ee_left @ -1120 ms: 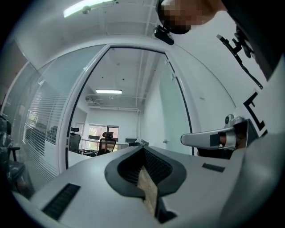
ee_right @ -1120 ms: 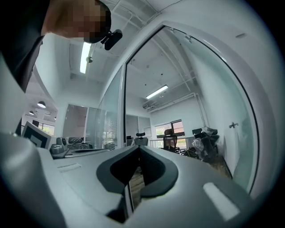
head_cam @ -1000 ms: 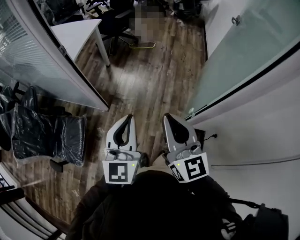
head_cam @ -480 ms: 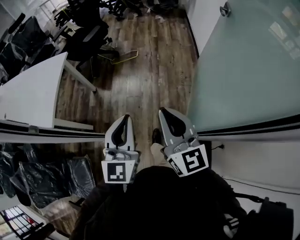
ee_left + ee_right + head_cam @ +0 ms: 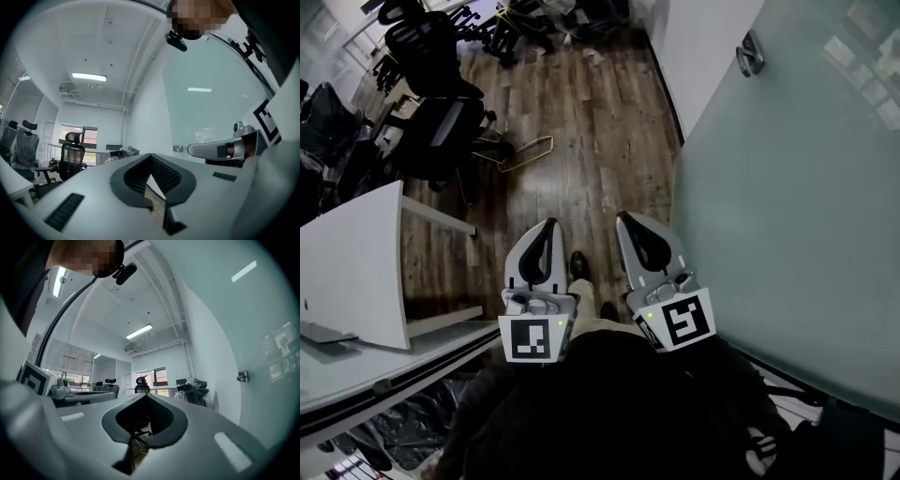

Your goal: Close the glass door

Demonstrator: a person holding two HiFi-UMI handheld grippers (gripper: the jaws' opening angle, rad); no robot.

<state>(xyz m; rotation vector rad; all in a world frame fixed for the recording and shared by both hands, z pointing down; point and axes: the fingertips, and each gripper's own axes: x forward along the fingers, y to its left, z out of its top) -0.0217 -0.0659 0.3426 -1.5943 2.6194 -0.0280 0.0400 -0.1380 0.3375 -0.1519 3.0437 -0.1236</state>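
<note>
The frosted glass door is filling the right side of the head view, its pale green panel running from beside the person's right shoulder away toward the far end of the room, with a small metal fitting showing near its far upper part. The long axis of the panel is lying along the direction in which both grippers are pointing, so the door is standing to the right of them, not in front. The right gripper is the nearer of the 2, riding just beside the glass without touching it, while the fitting is sitting well ahead and to its right. Its jaws are pressed together at the tips and are gripping nothing; only floor and a distant chair are showing through the loop behind them. The left gripper is hanging beside it on the side away from the door, likewise closed at the tips and empty. Both are pointing level over the wooden floor, with 1 shoe showing between them. Further left a white desk is standing, and black office chairs are clustering beyond it. Judging by this, any push on the door is falling to the right gripper, swung rightward.
</note>
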